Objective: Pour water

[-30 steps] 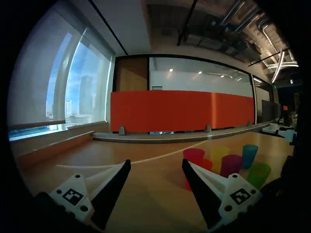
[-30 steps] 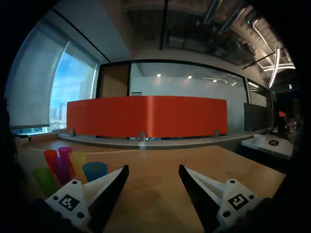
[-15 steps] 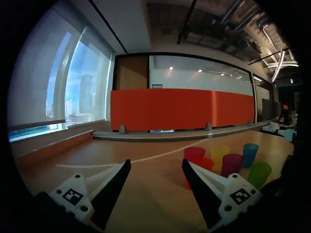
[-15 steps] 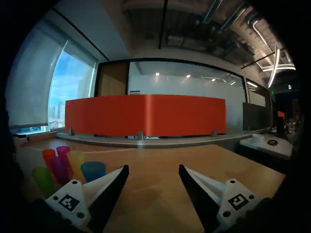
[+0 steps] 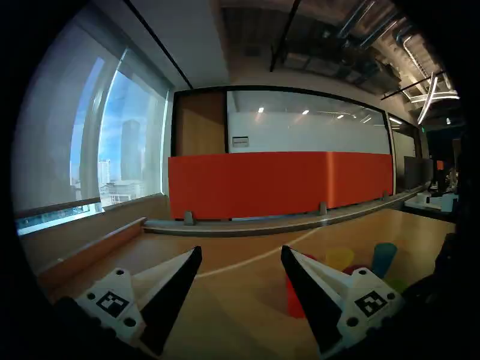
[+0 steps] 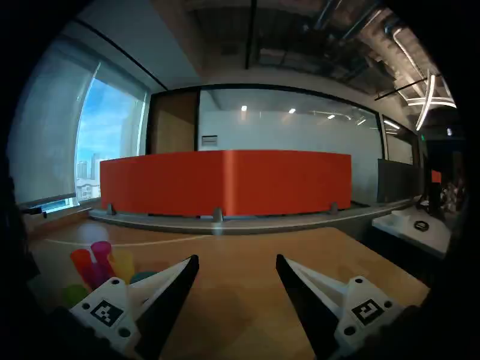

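Coloured cups left of right hand-held gripper.

A long wooden table runs to an orange divider screen along its far edge. Behind it stand a glass wall and a wooden door panel. A tall window on the left shows blue sky and city towers. Exposed pipes and strip lights cross the dark ceiling.
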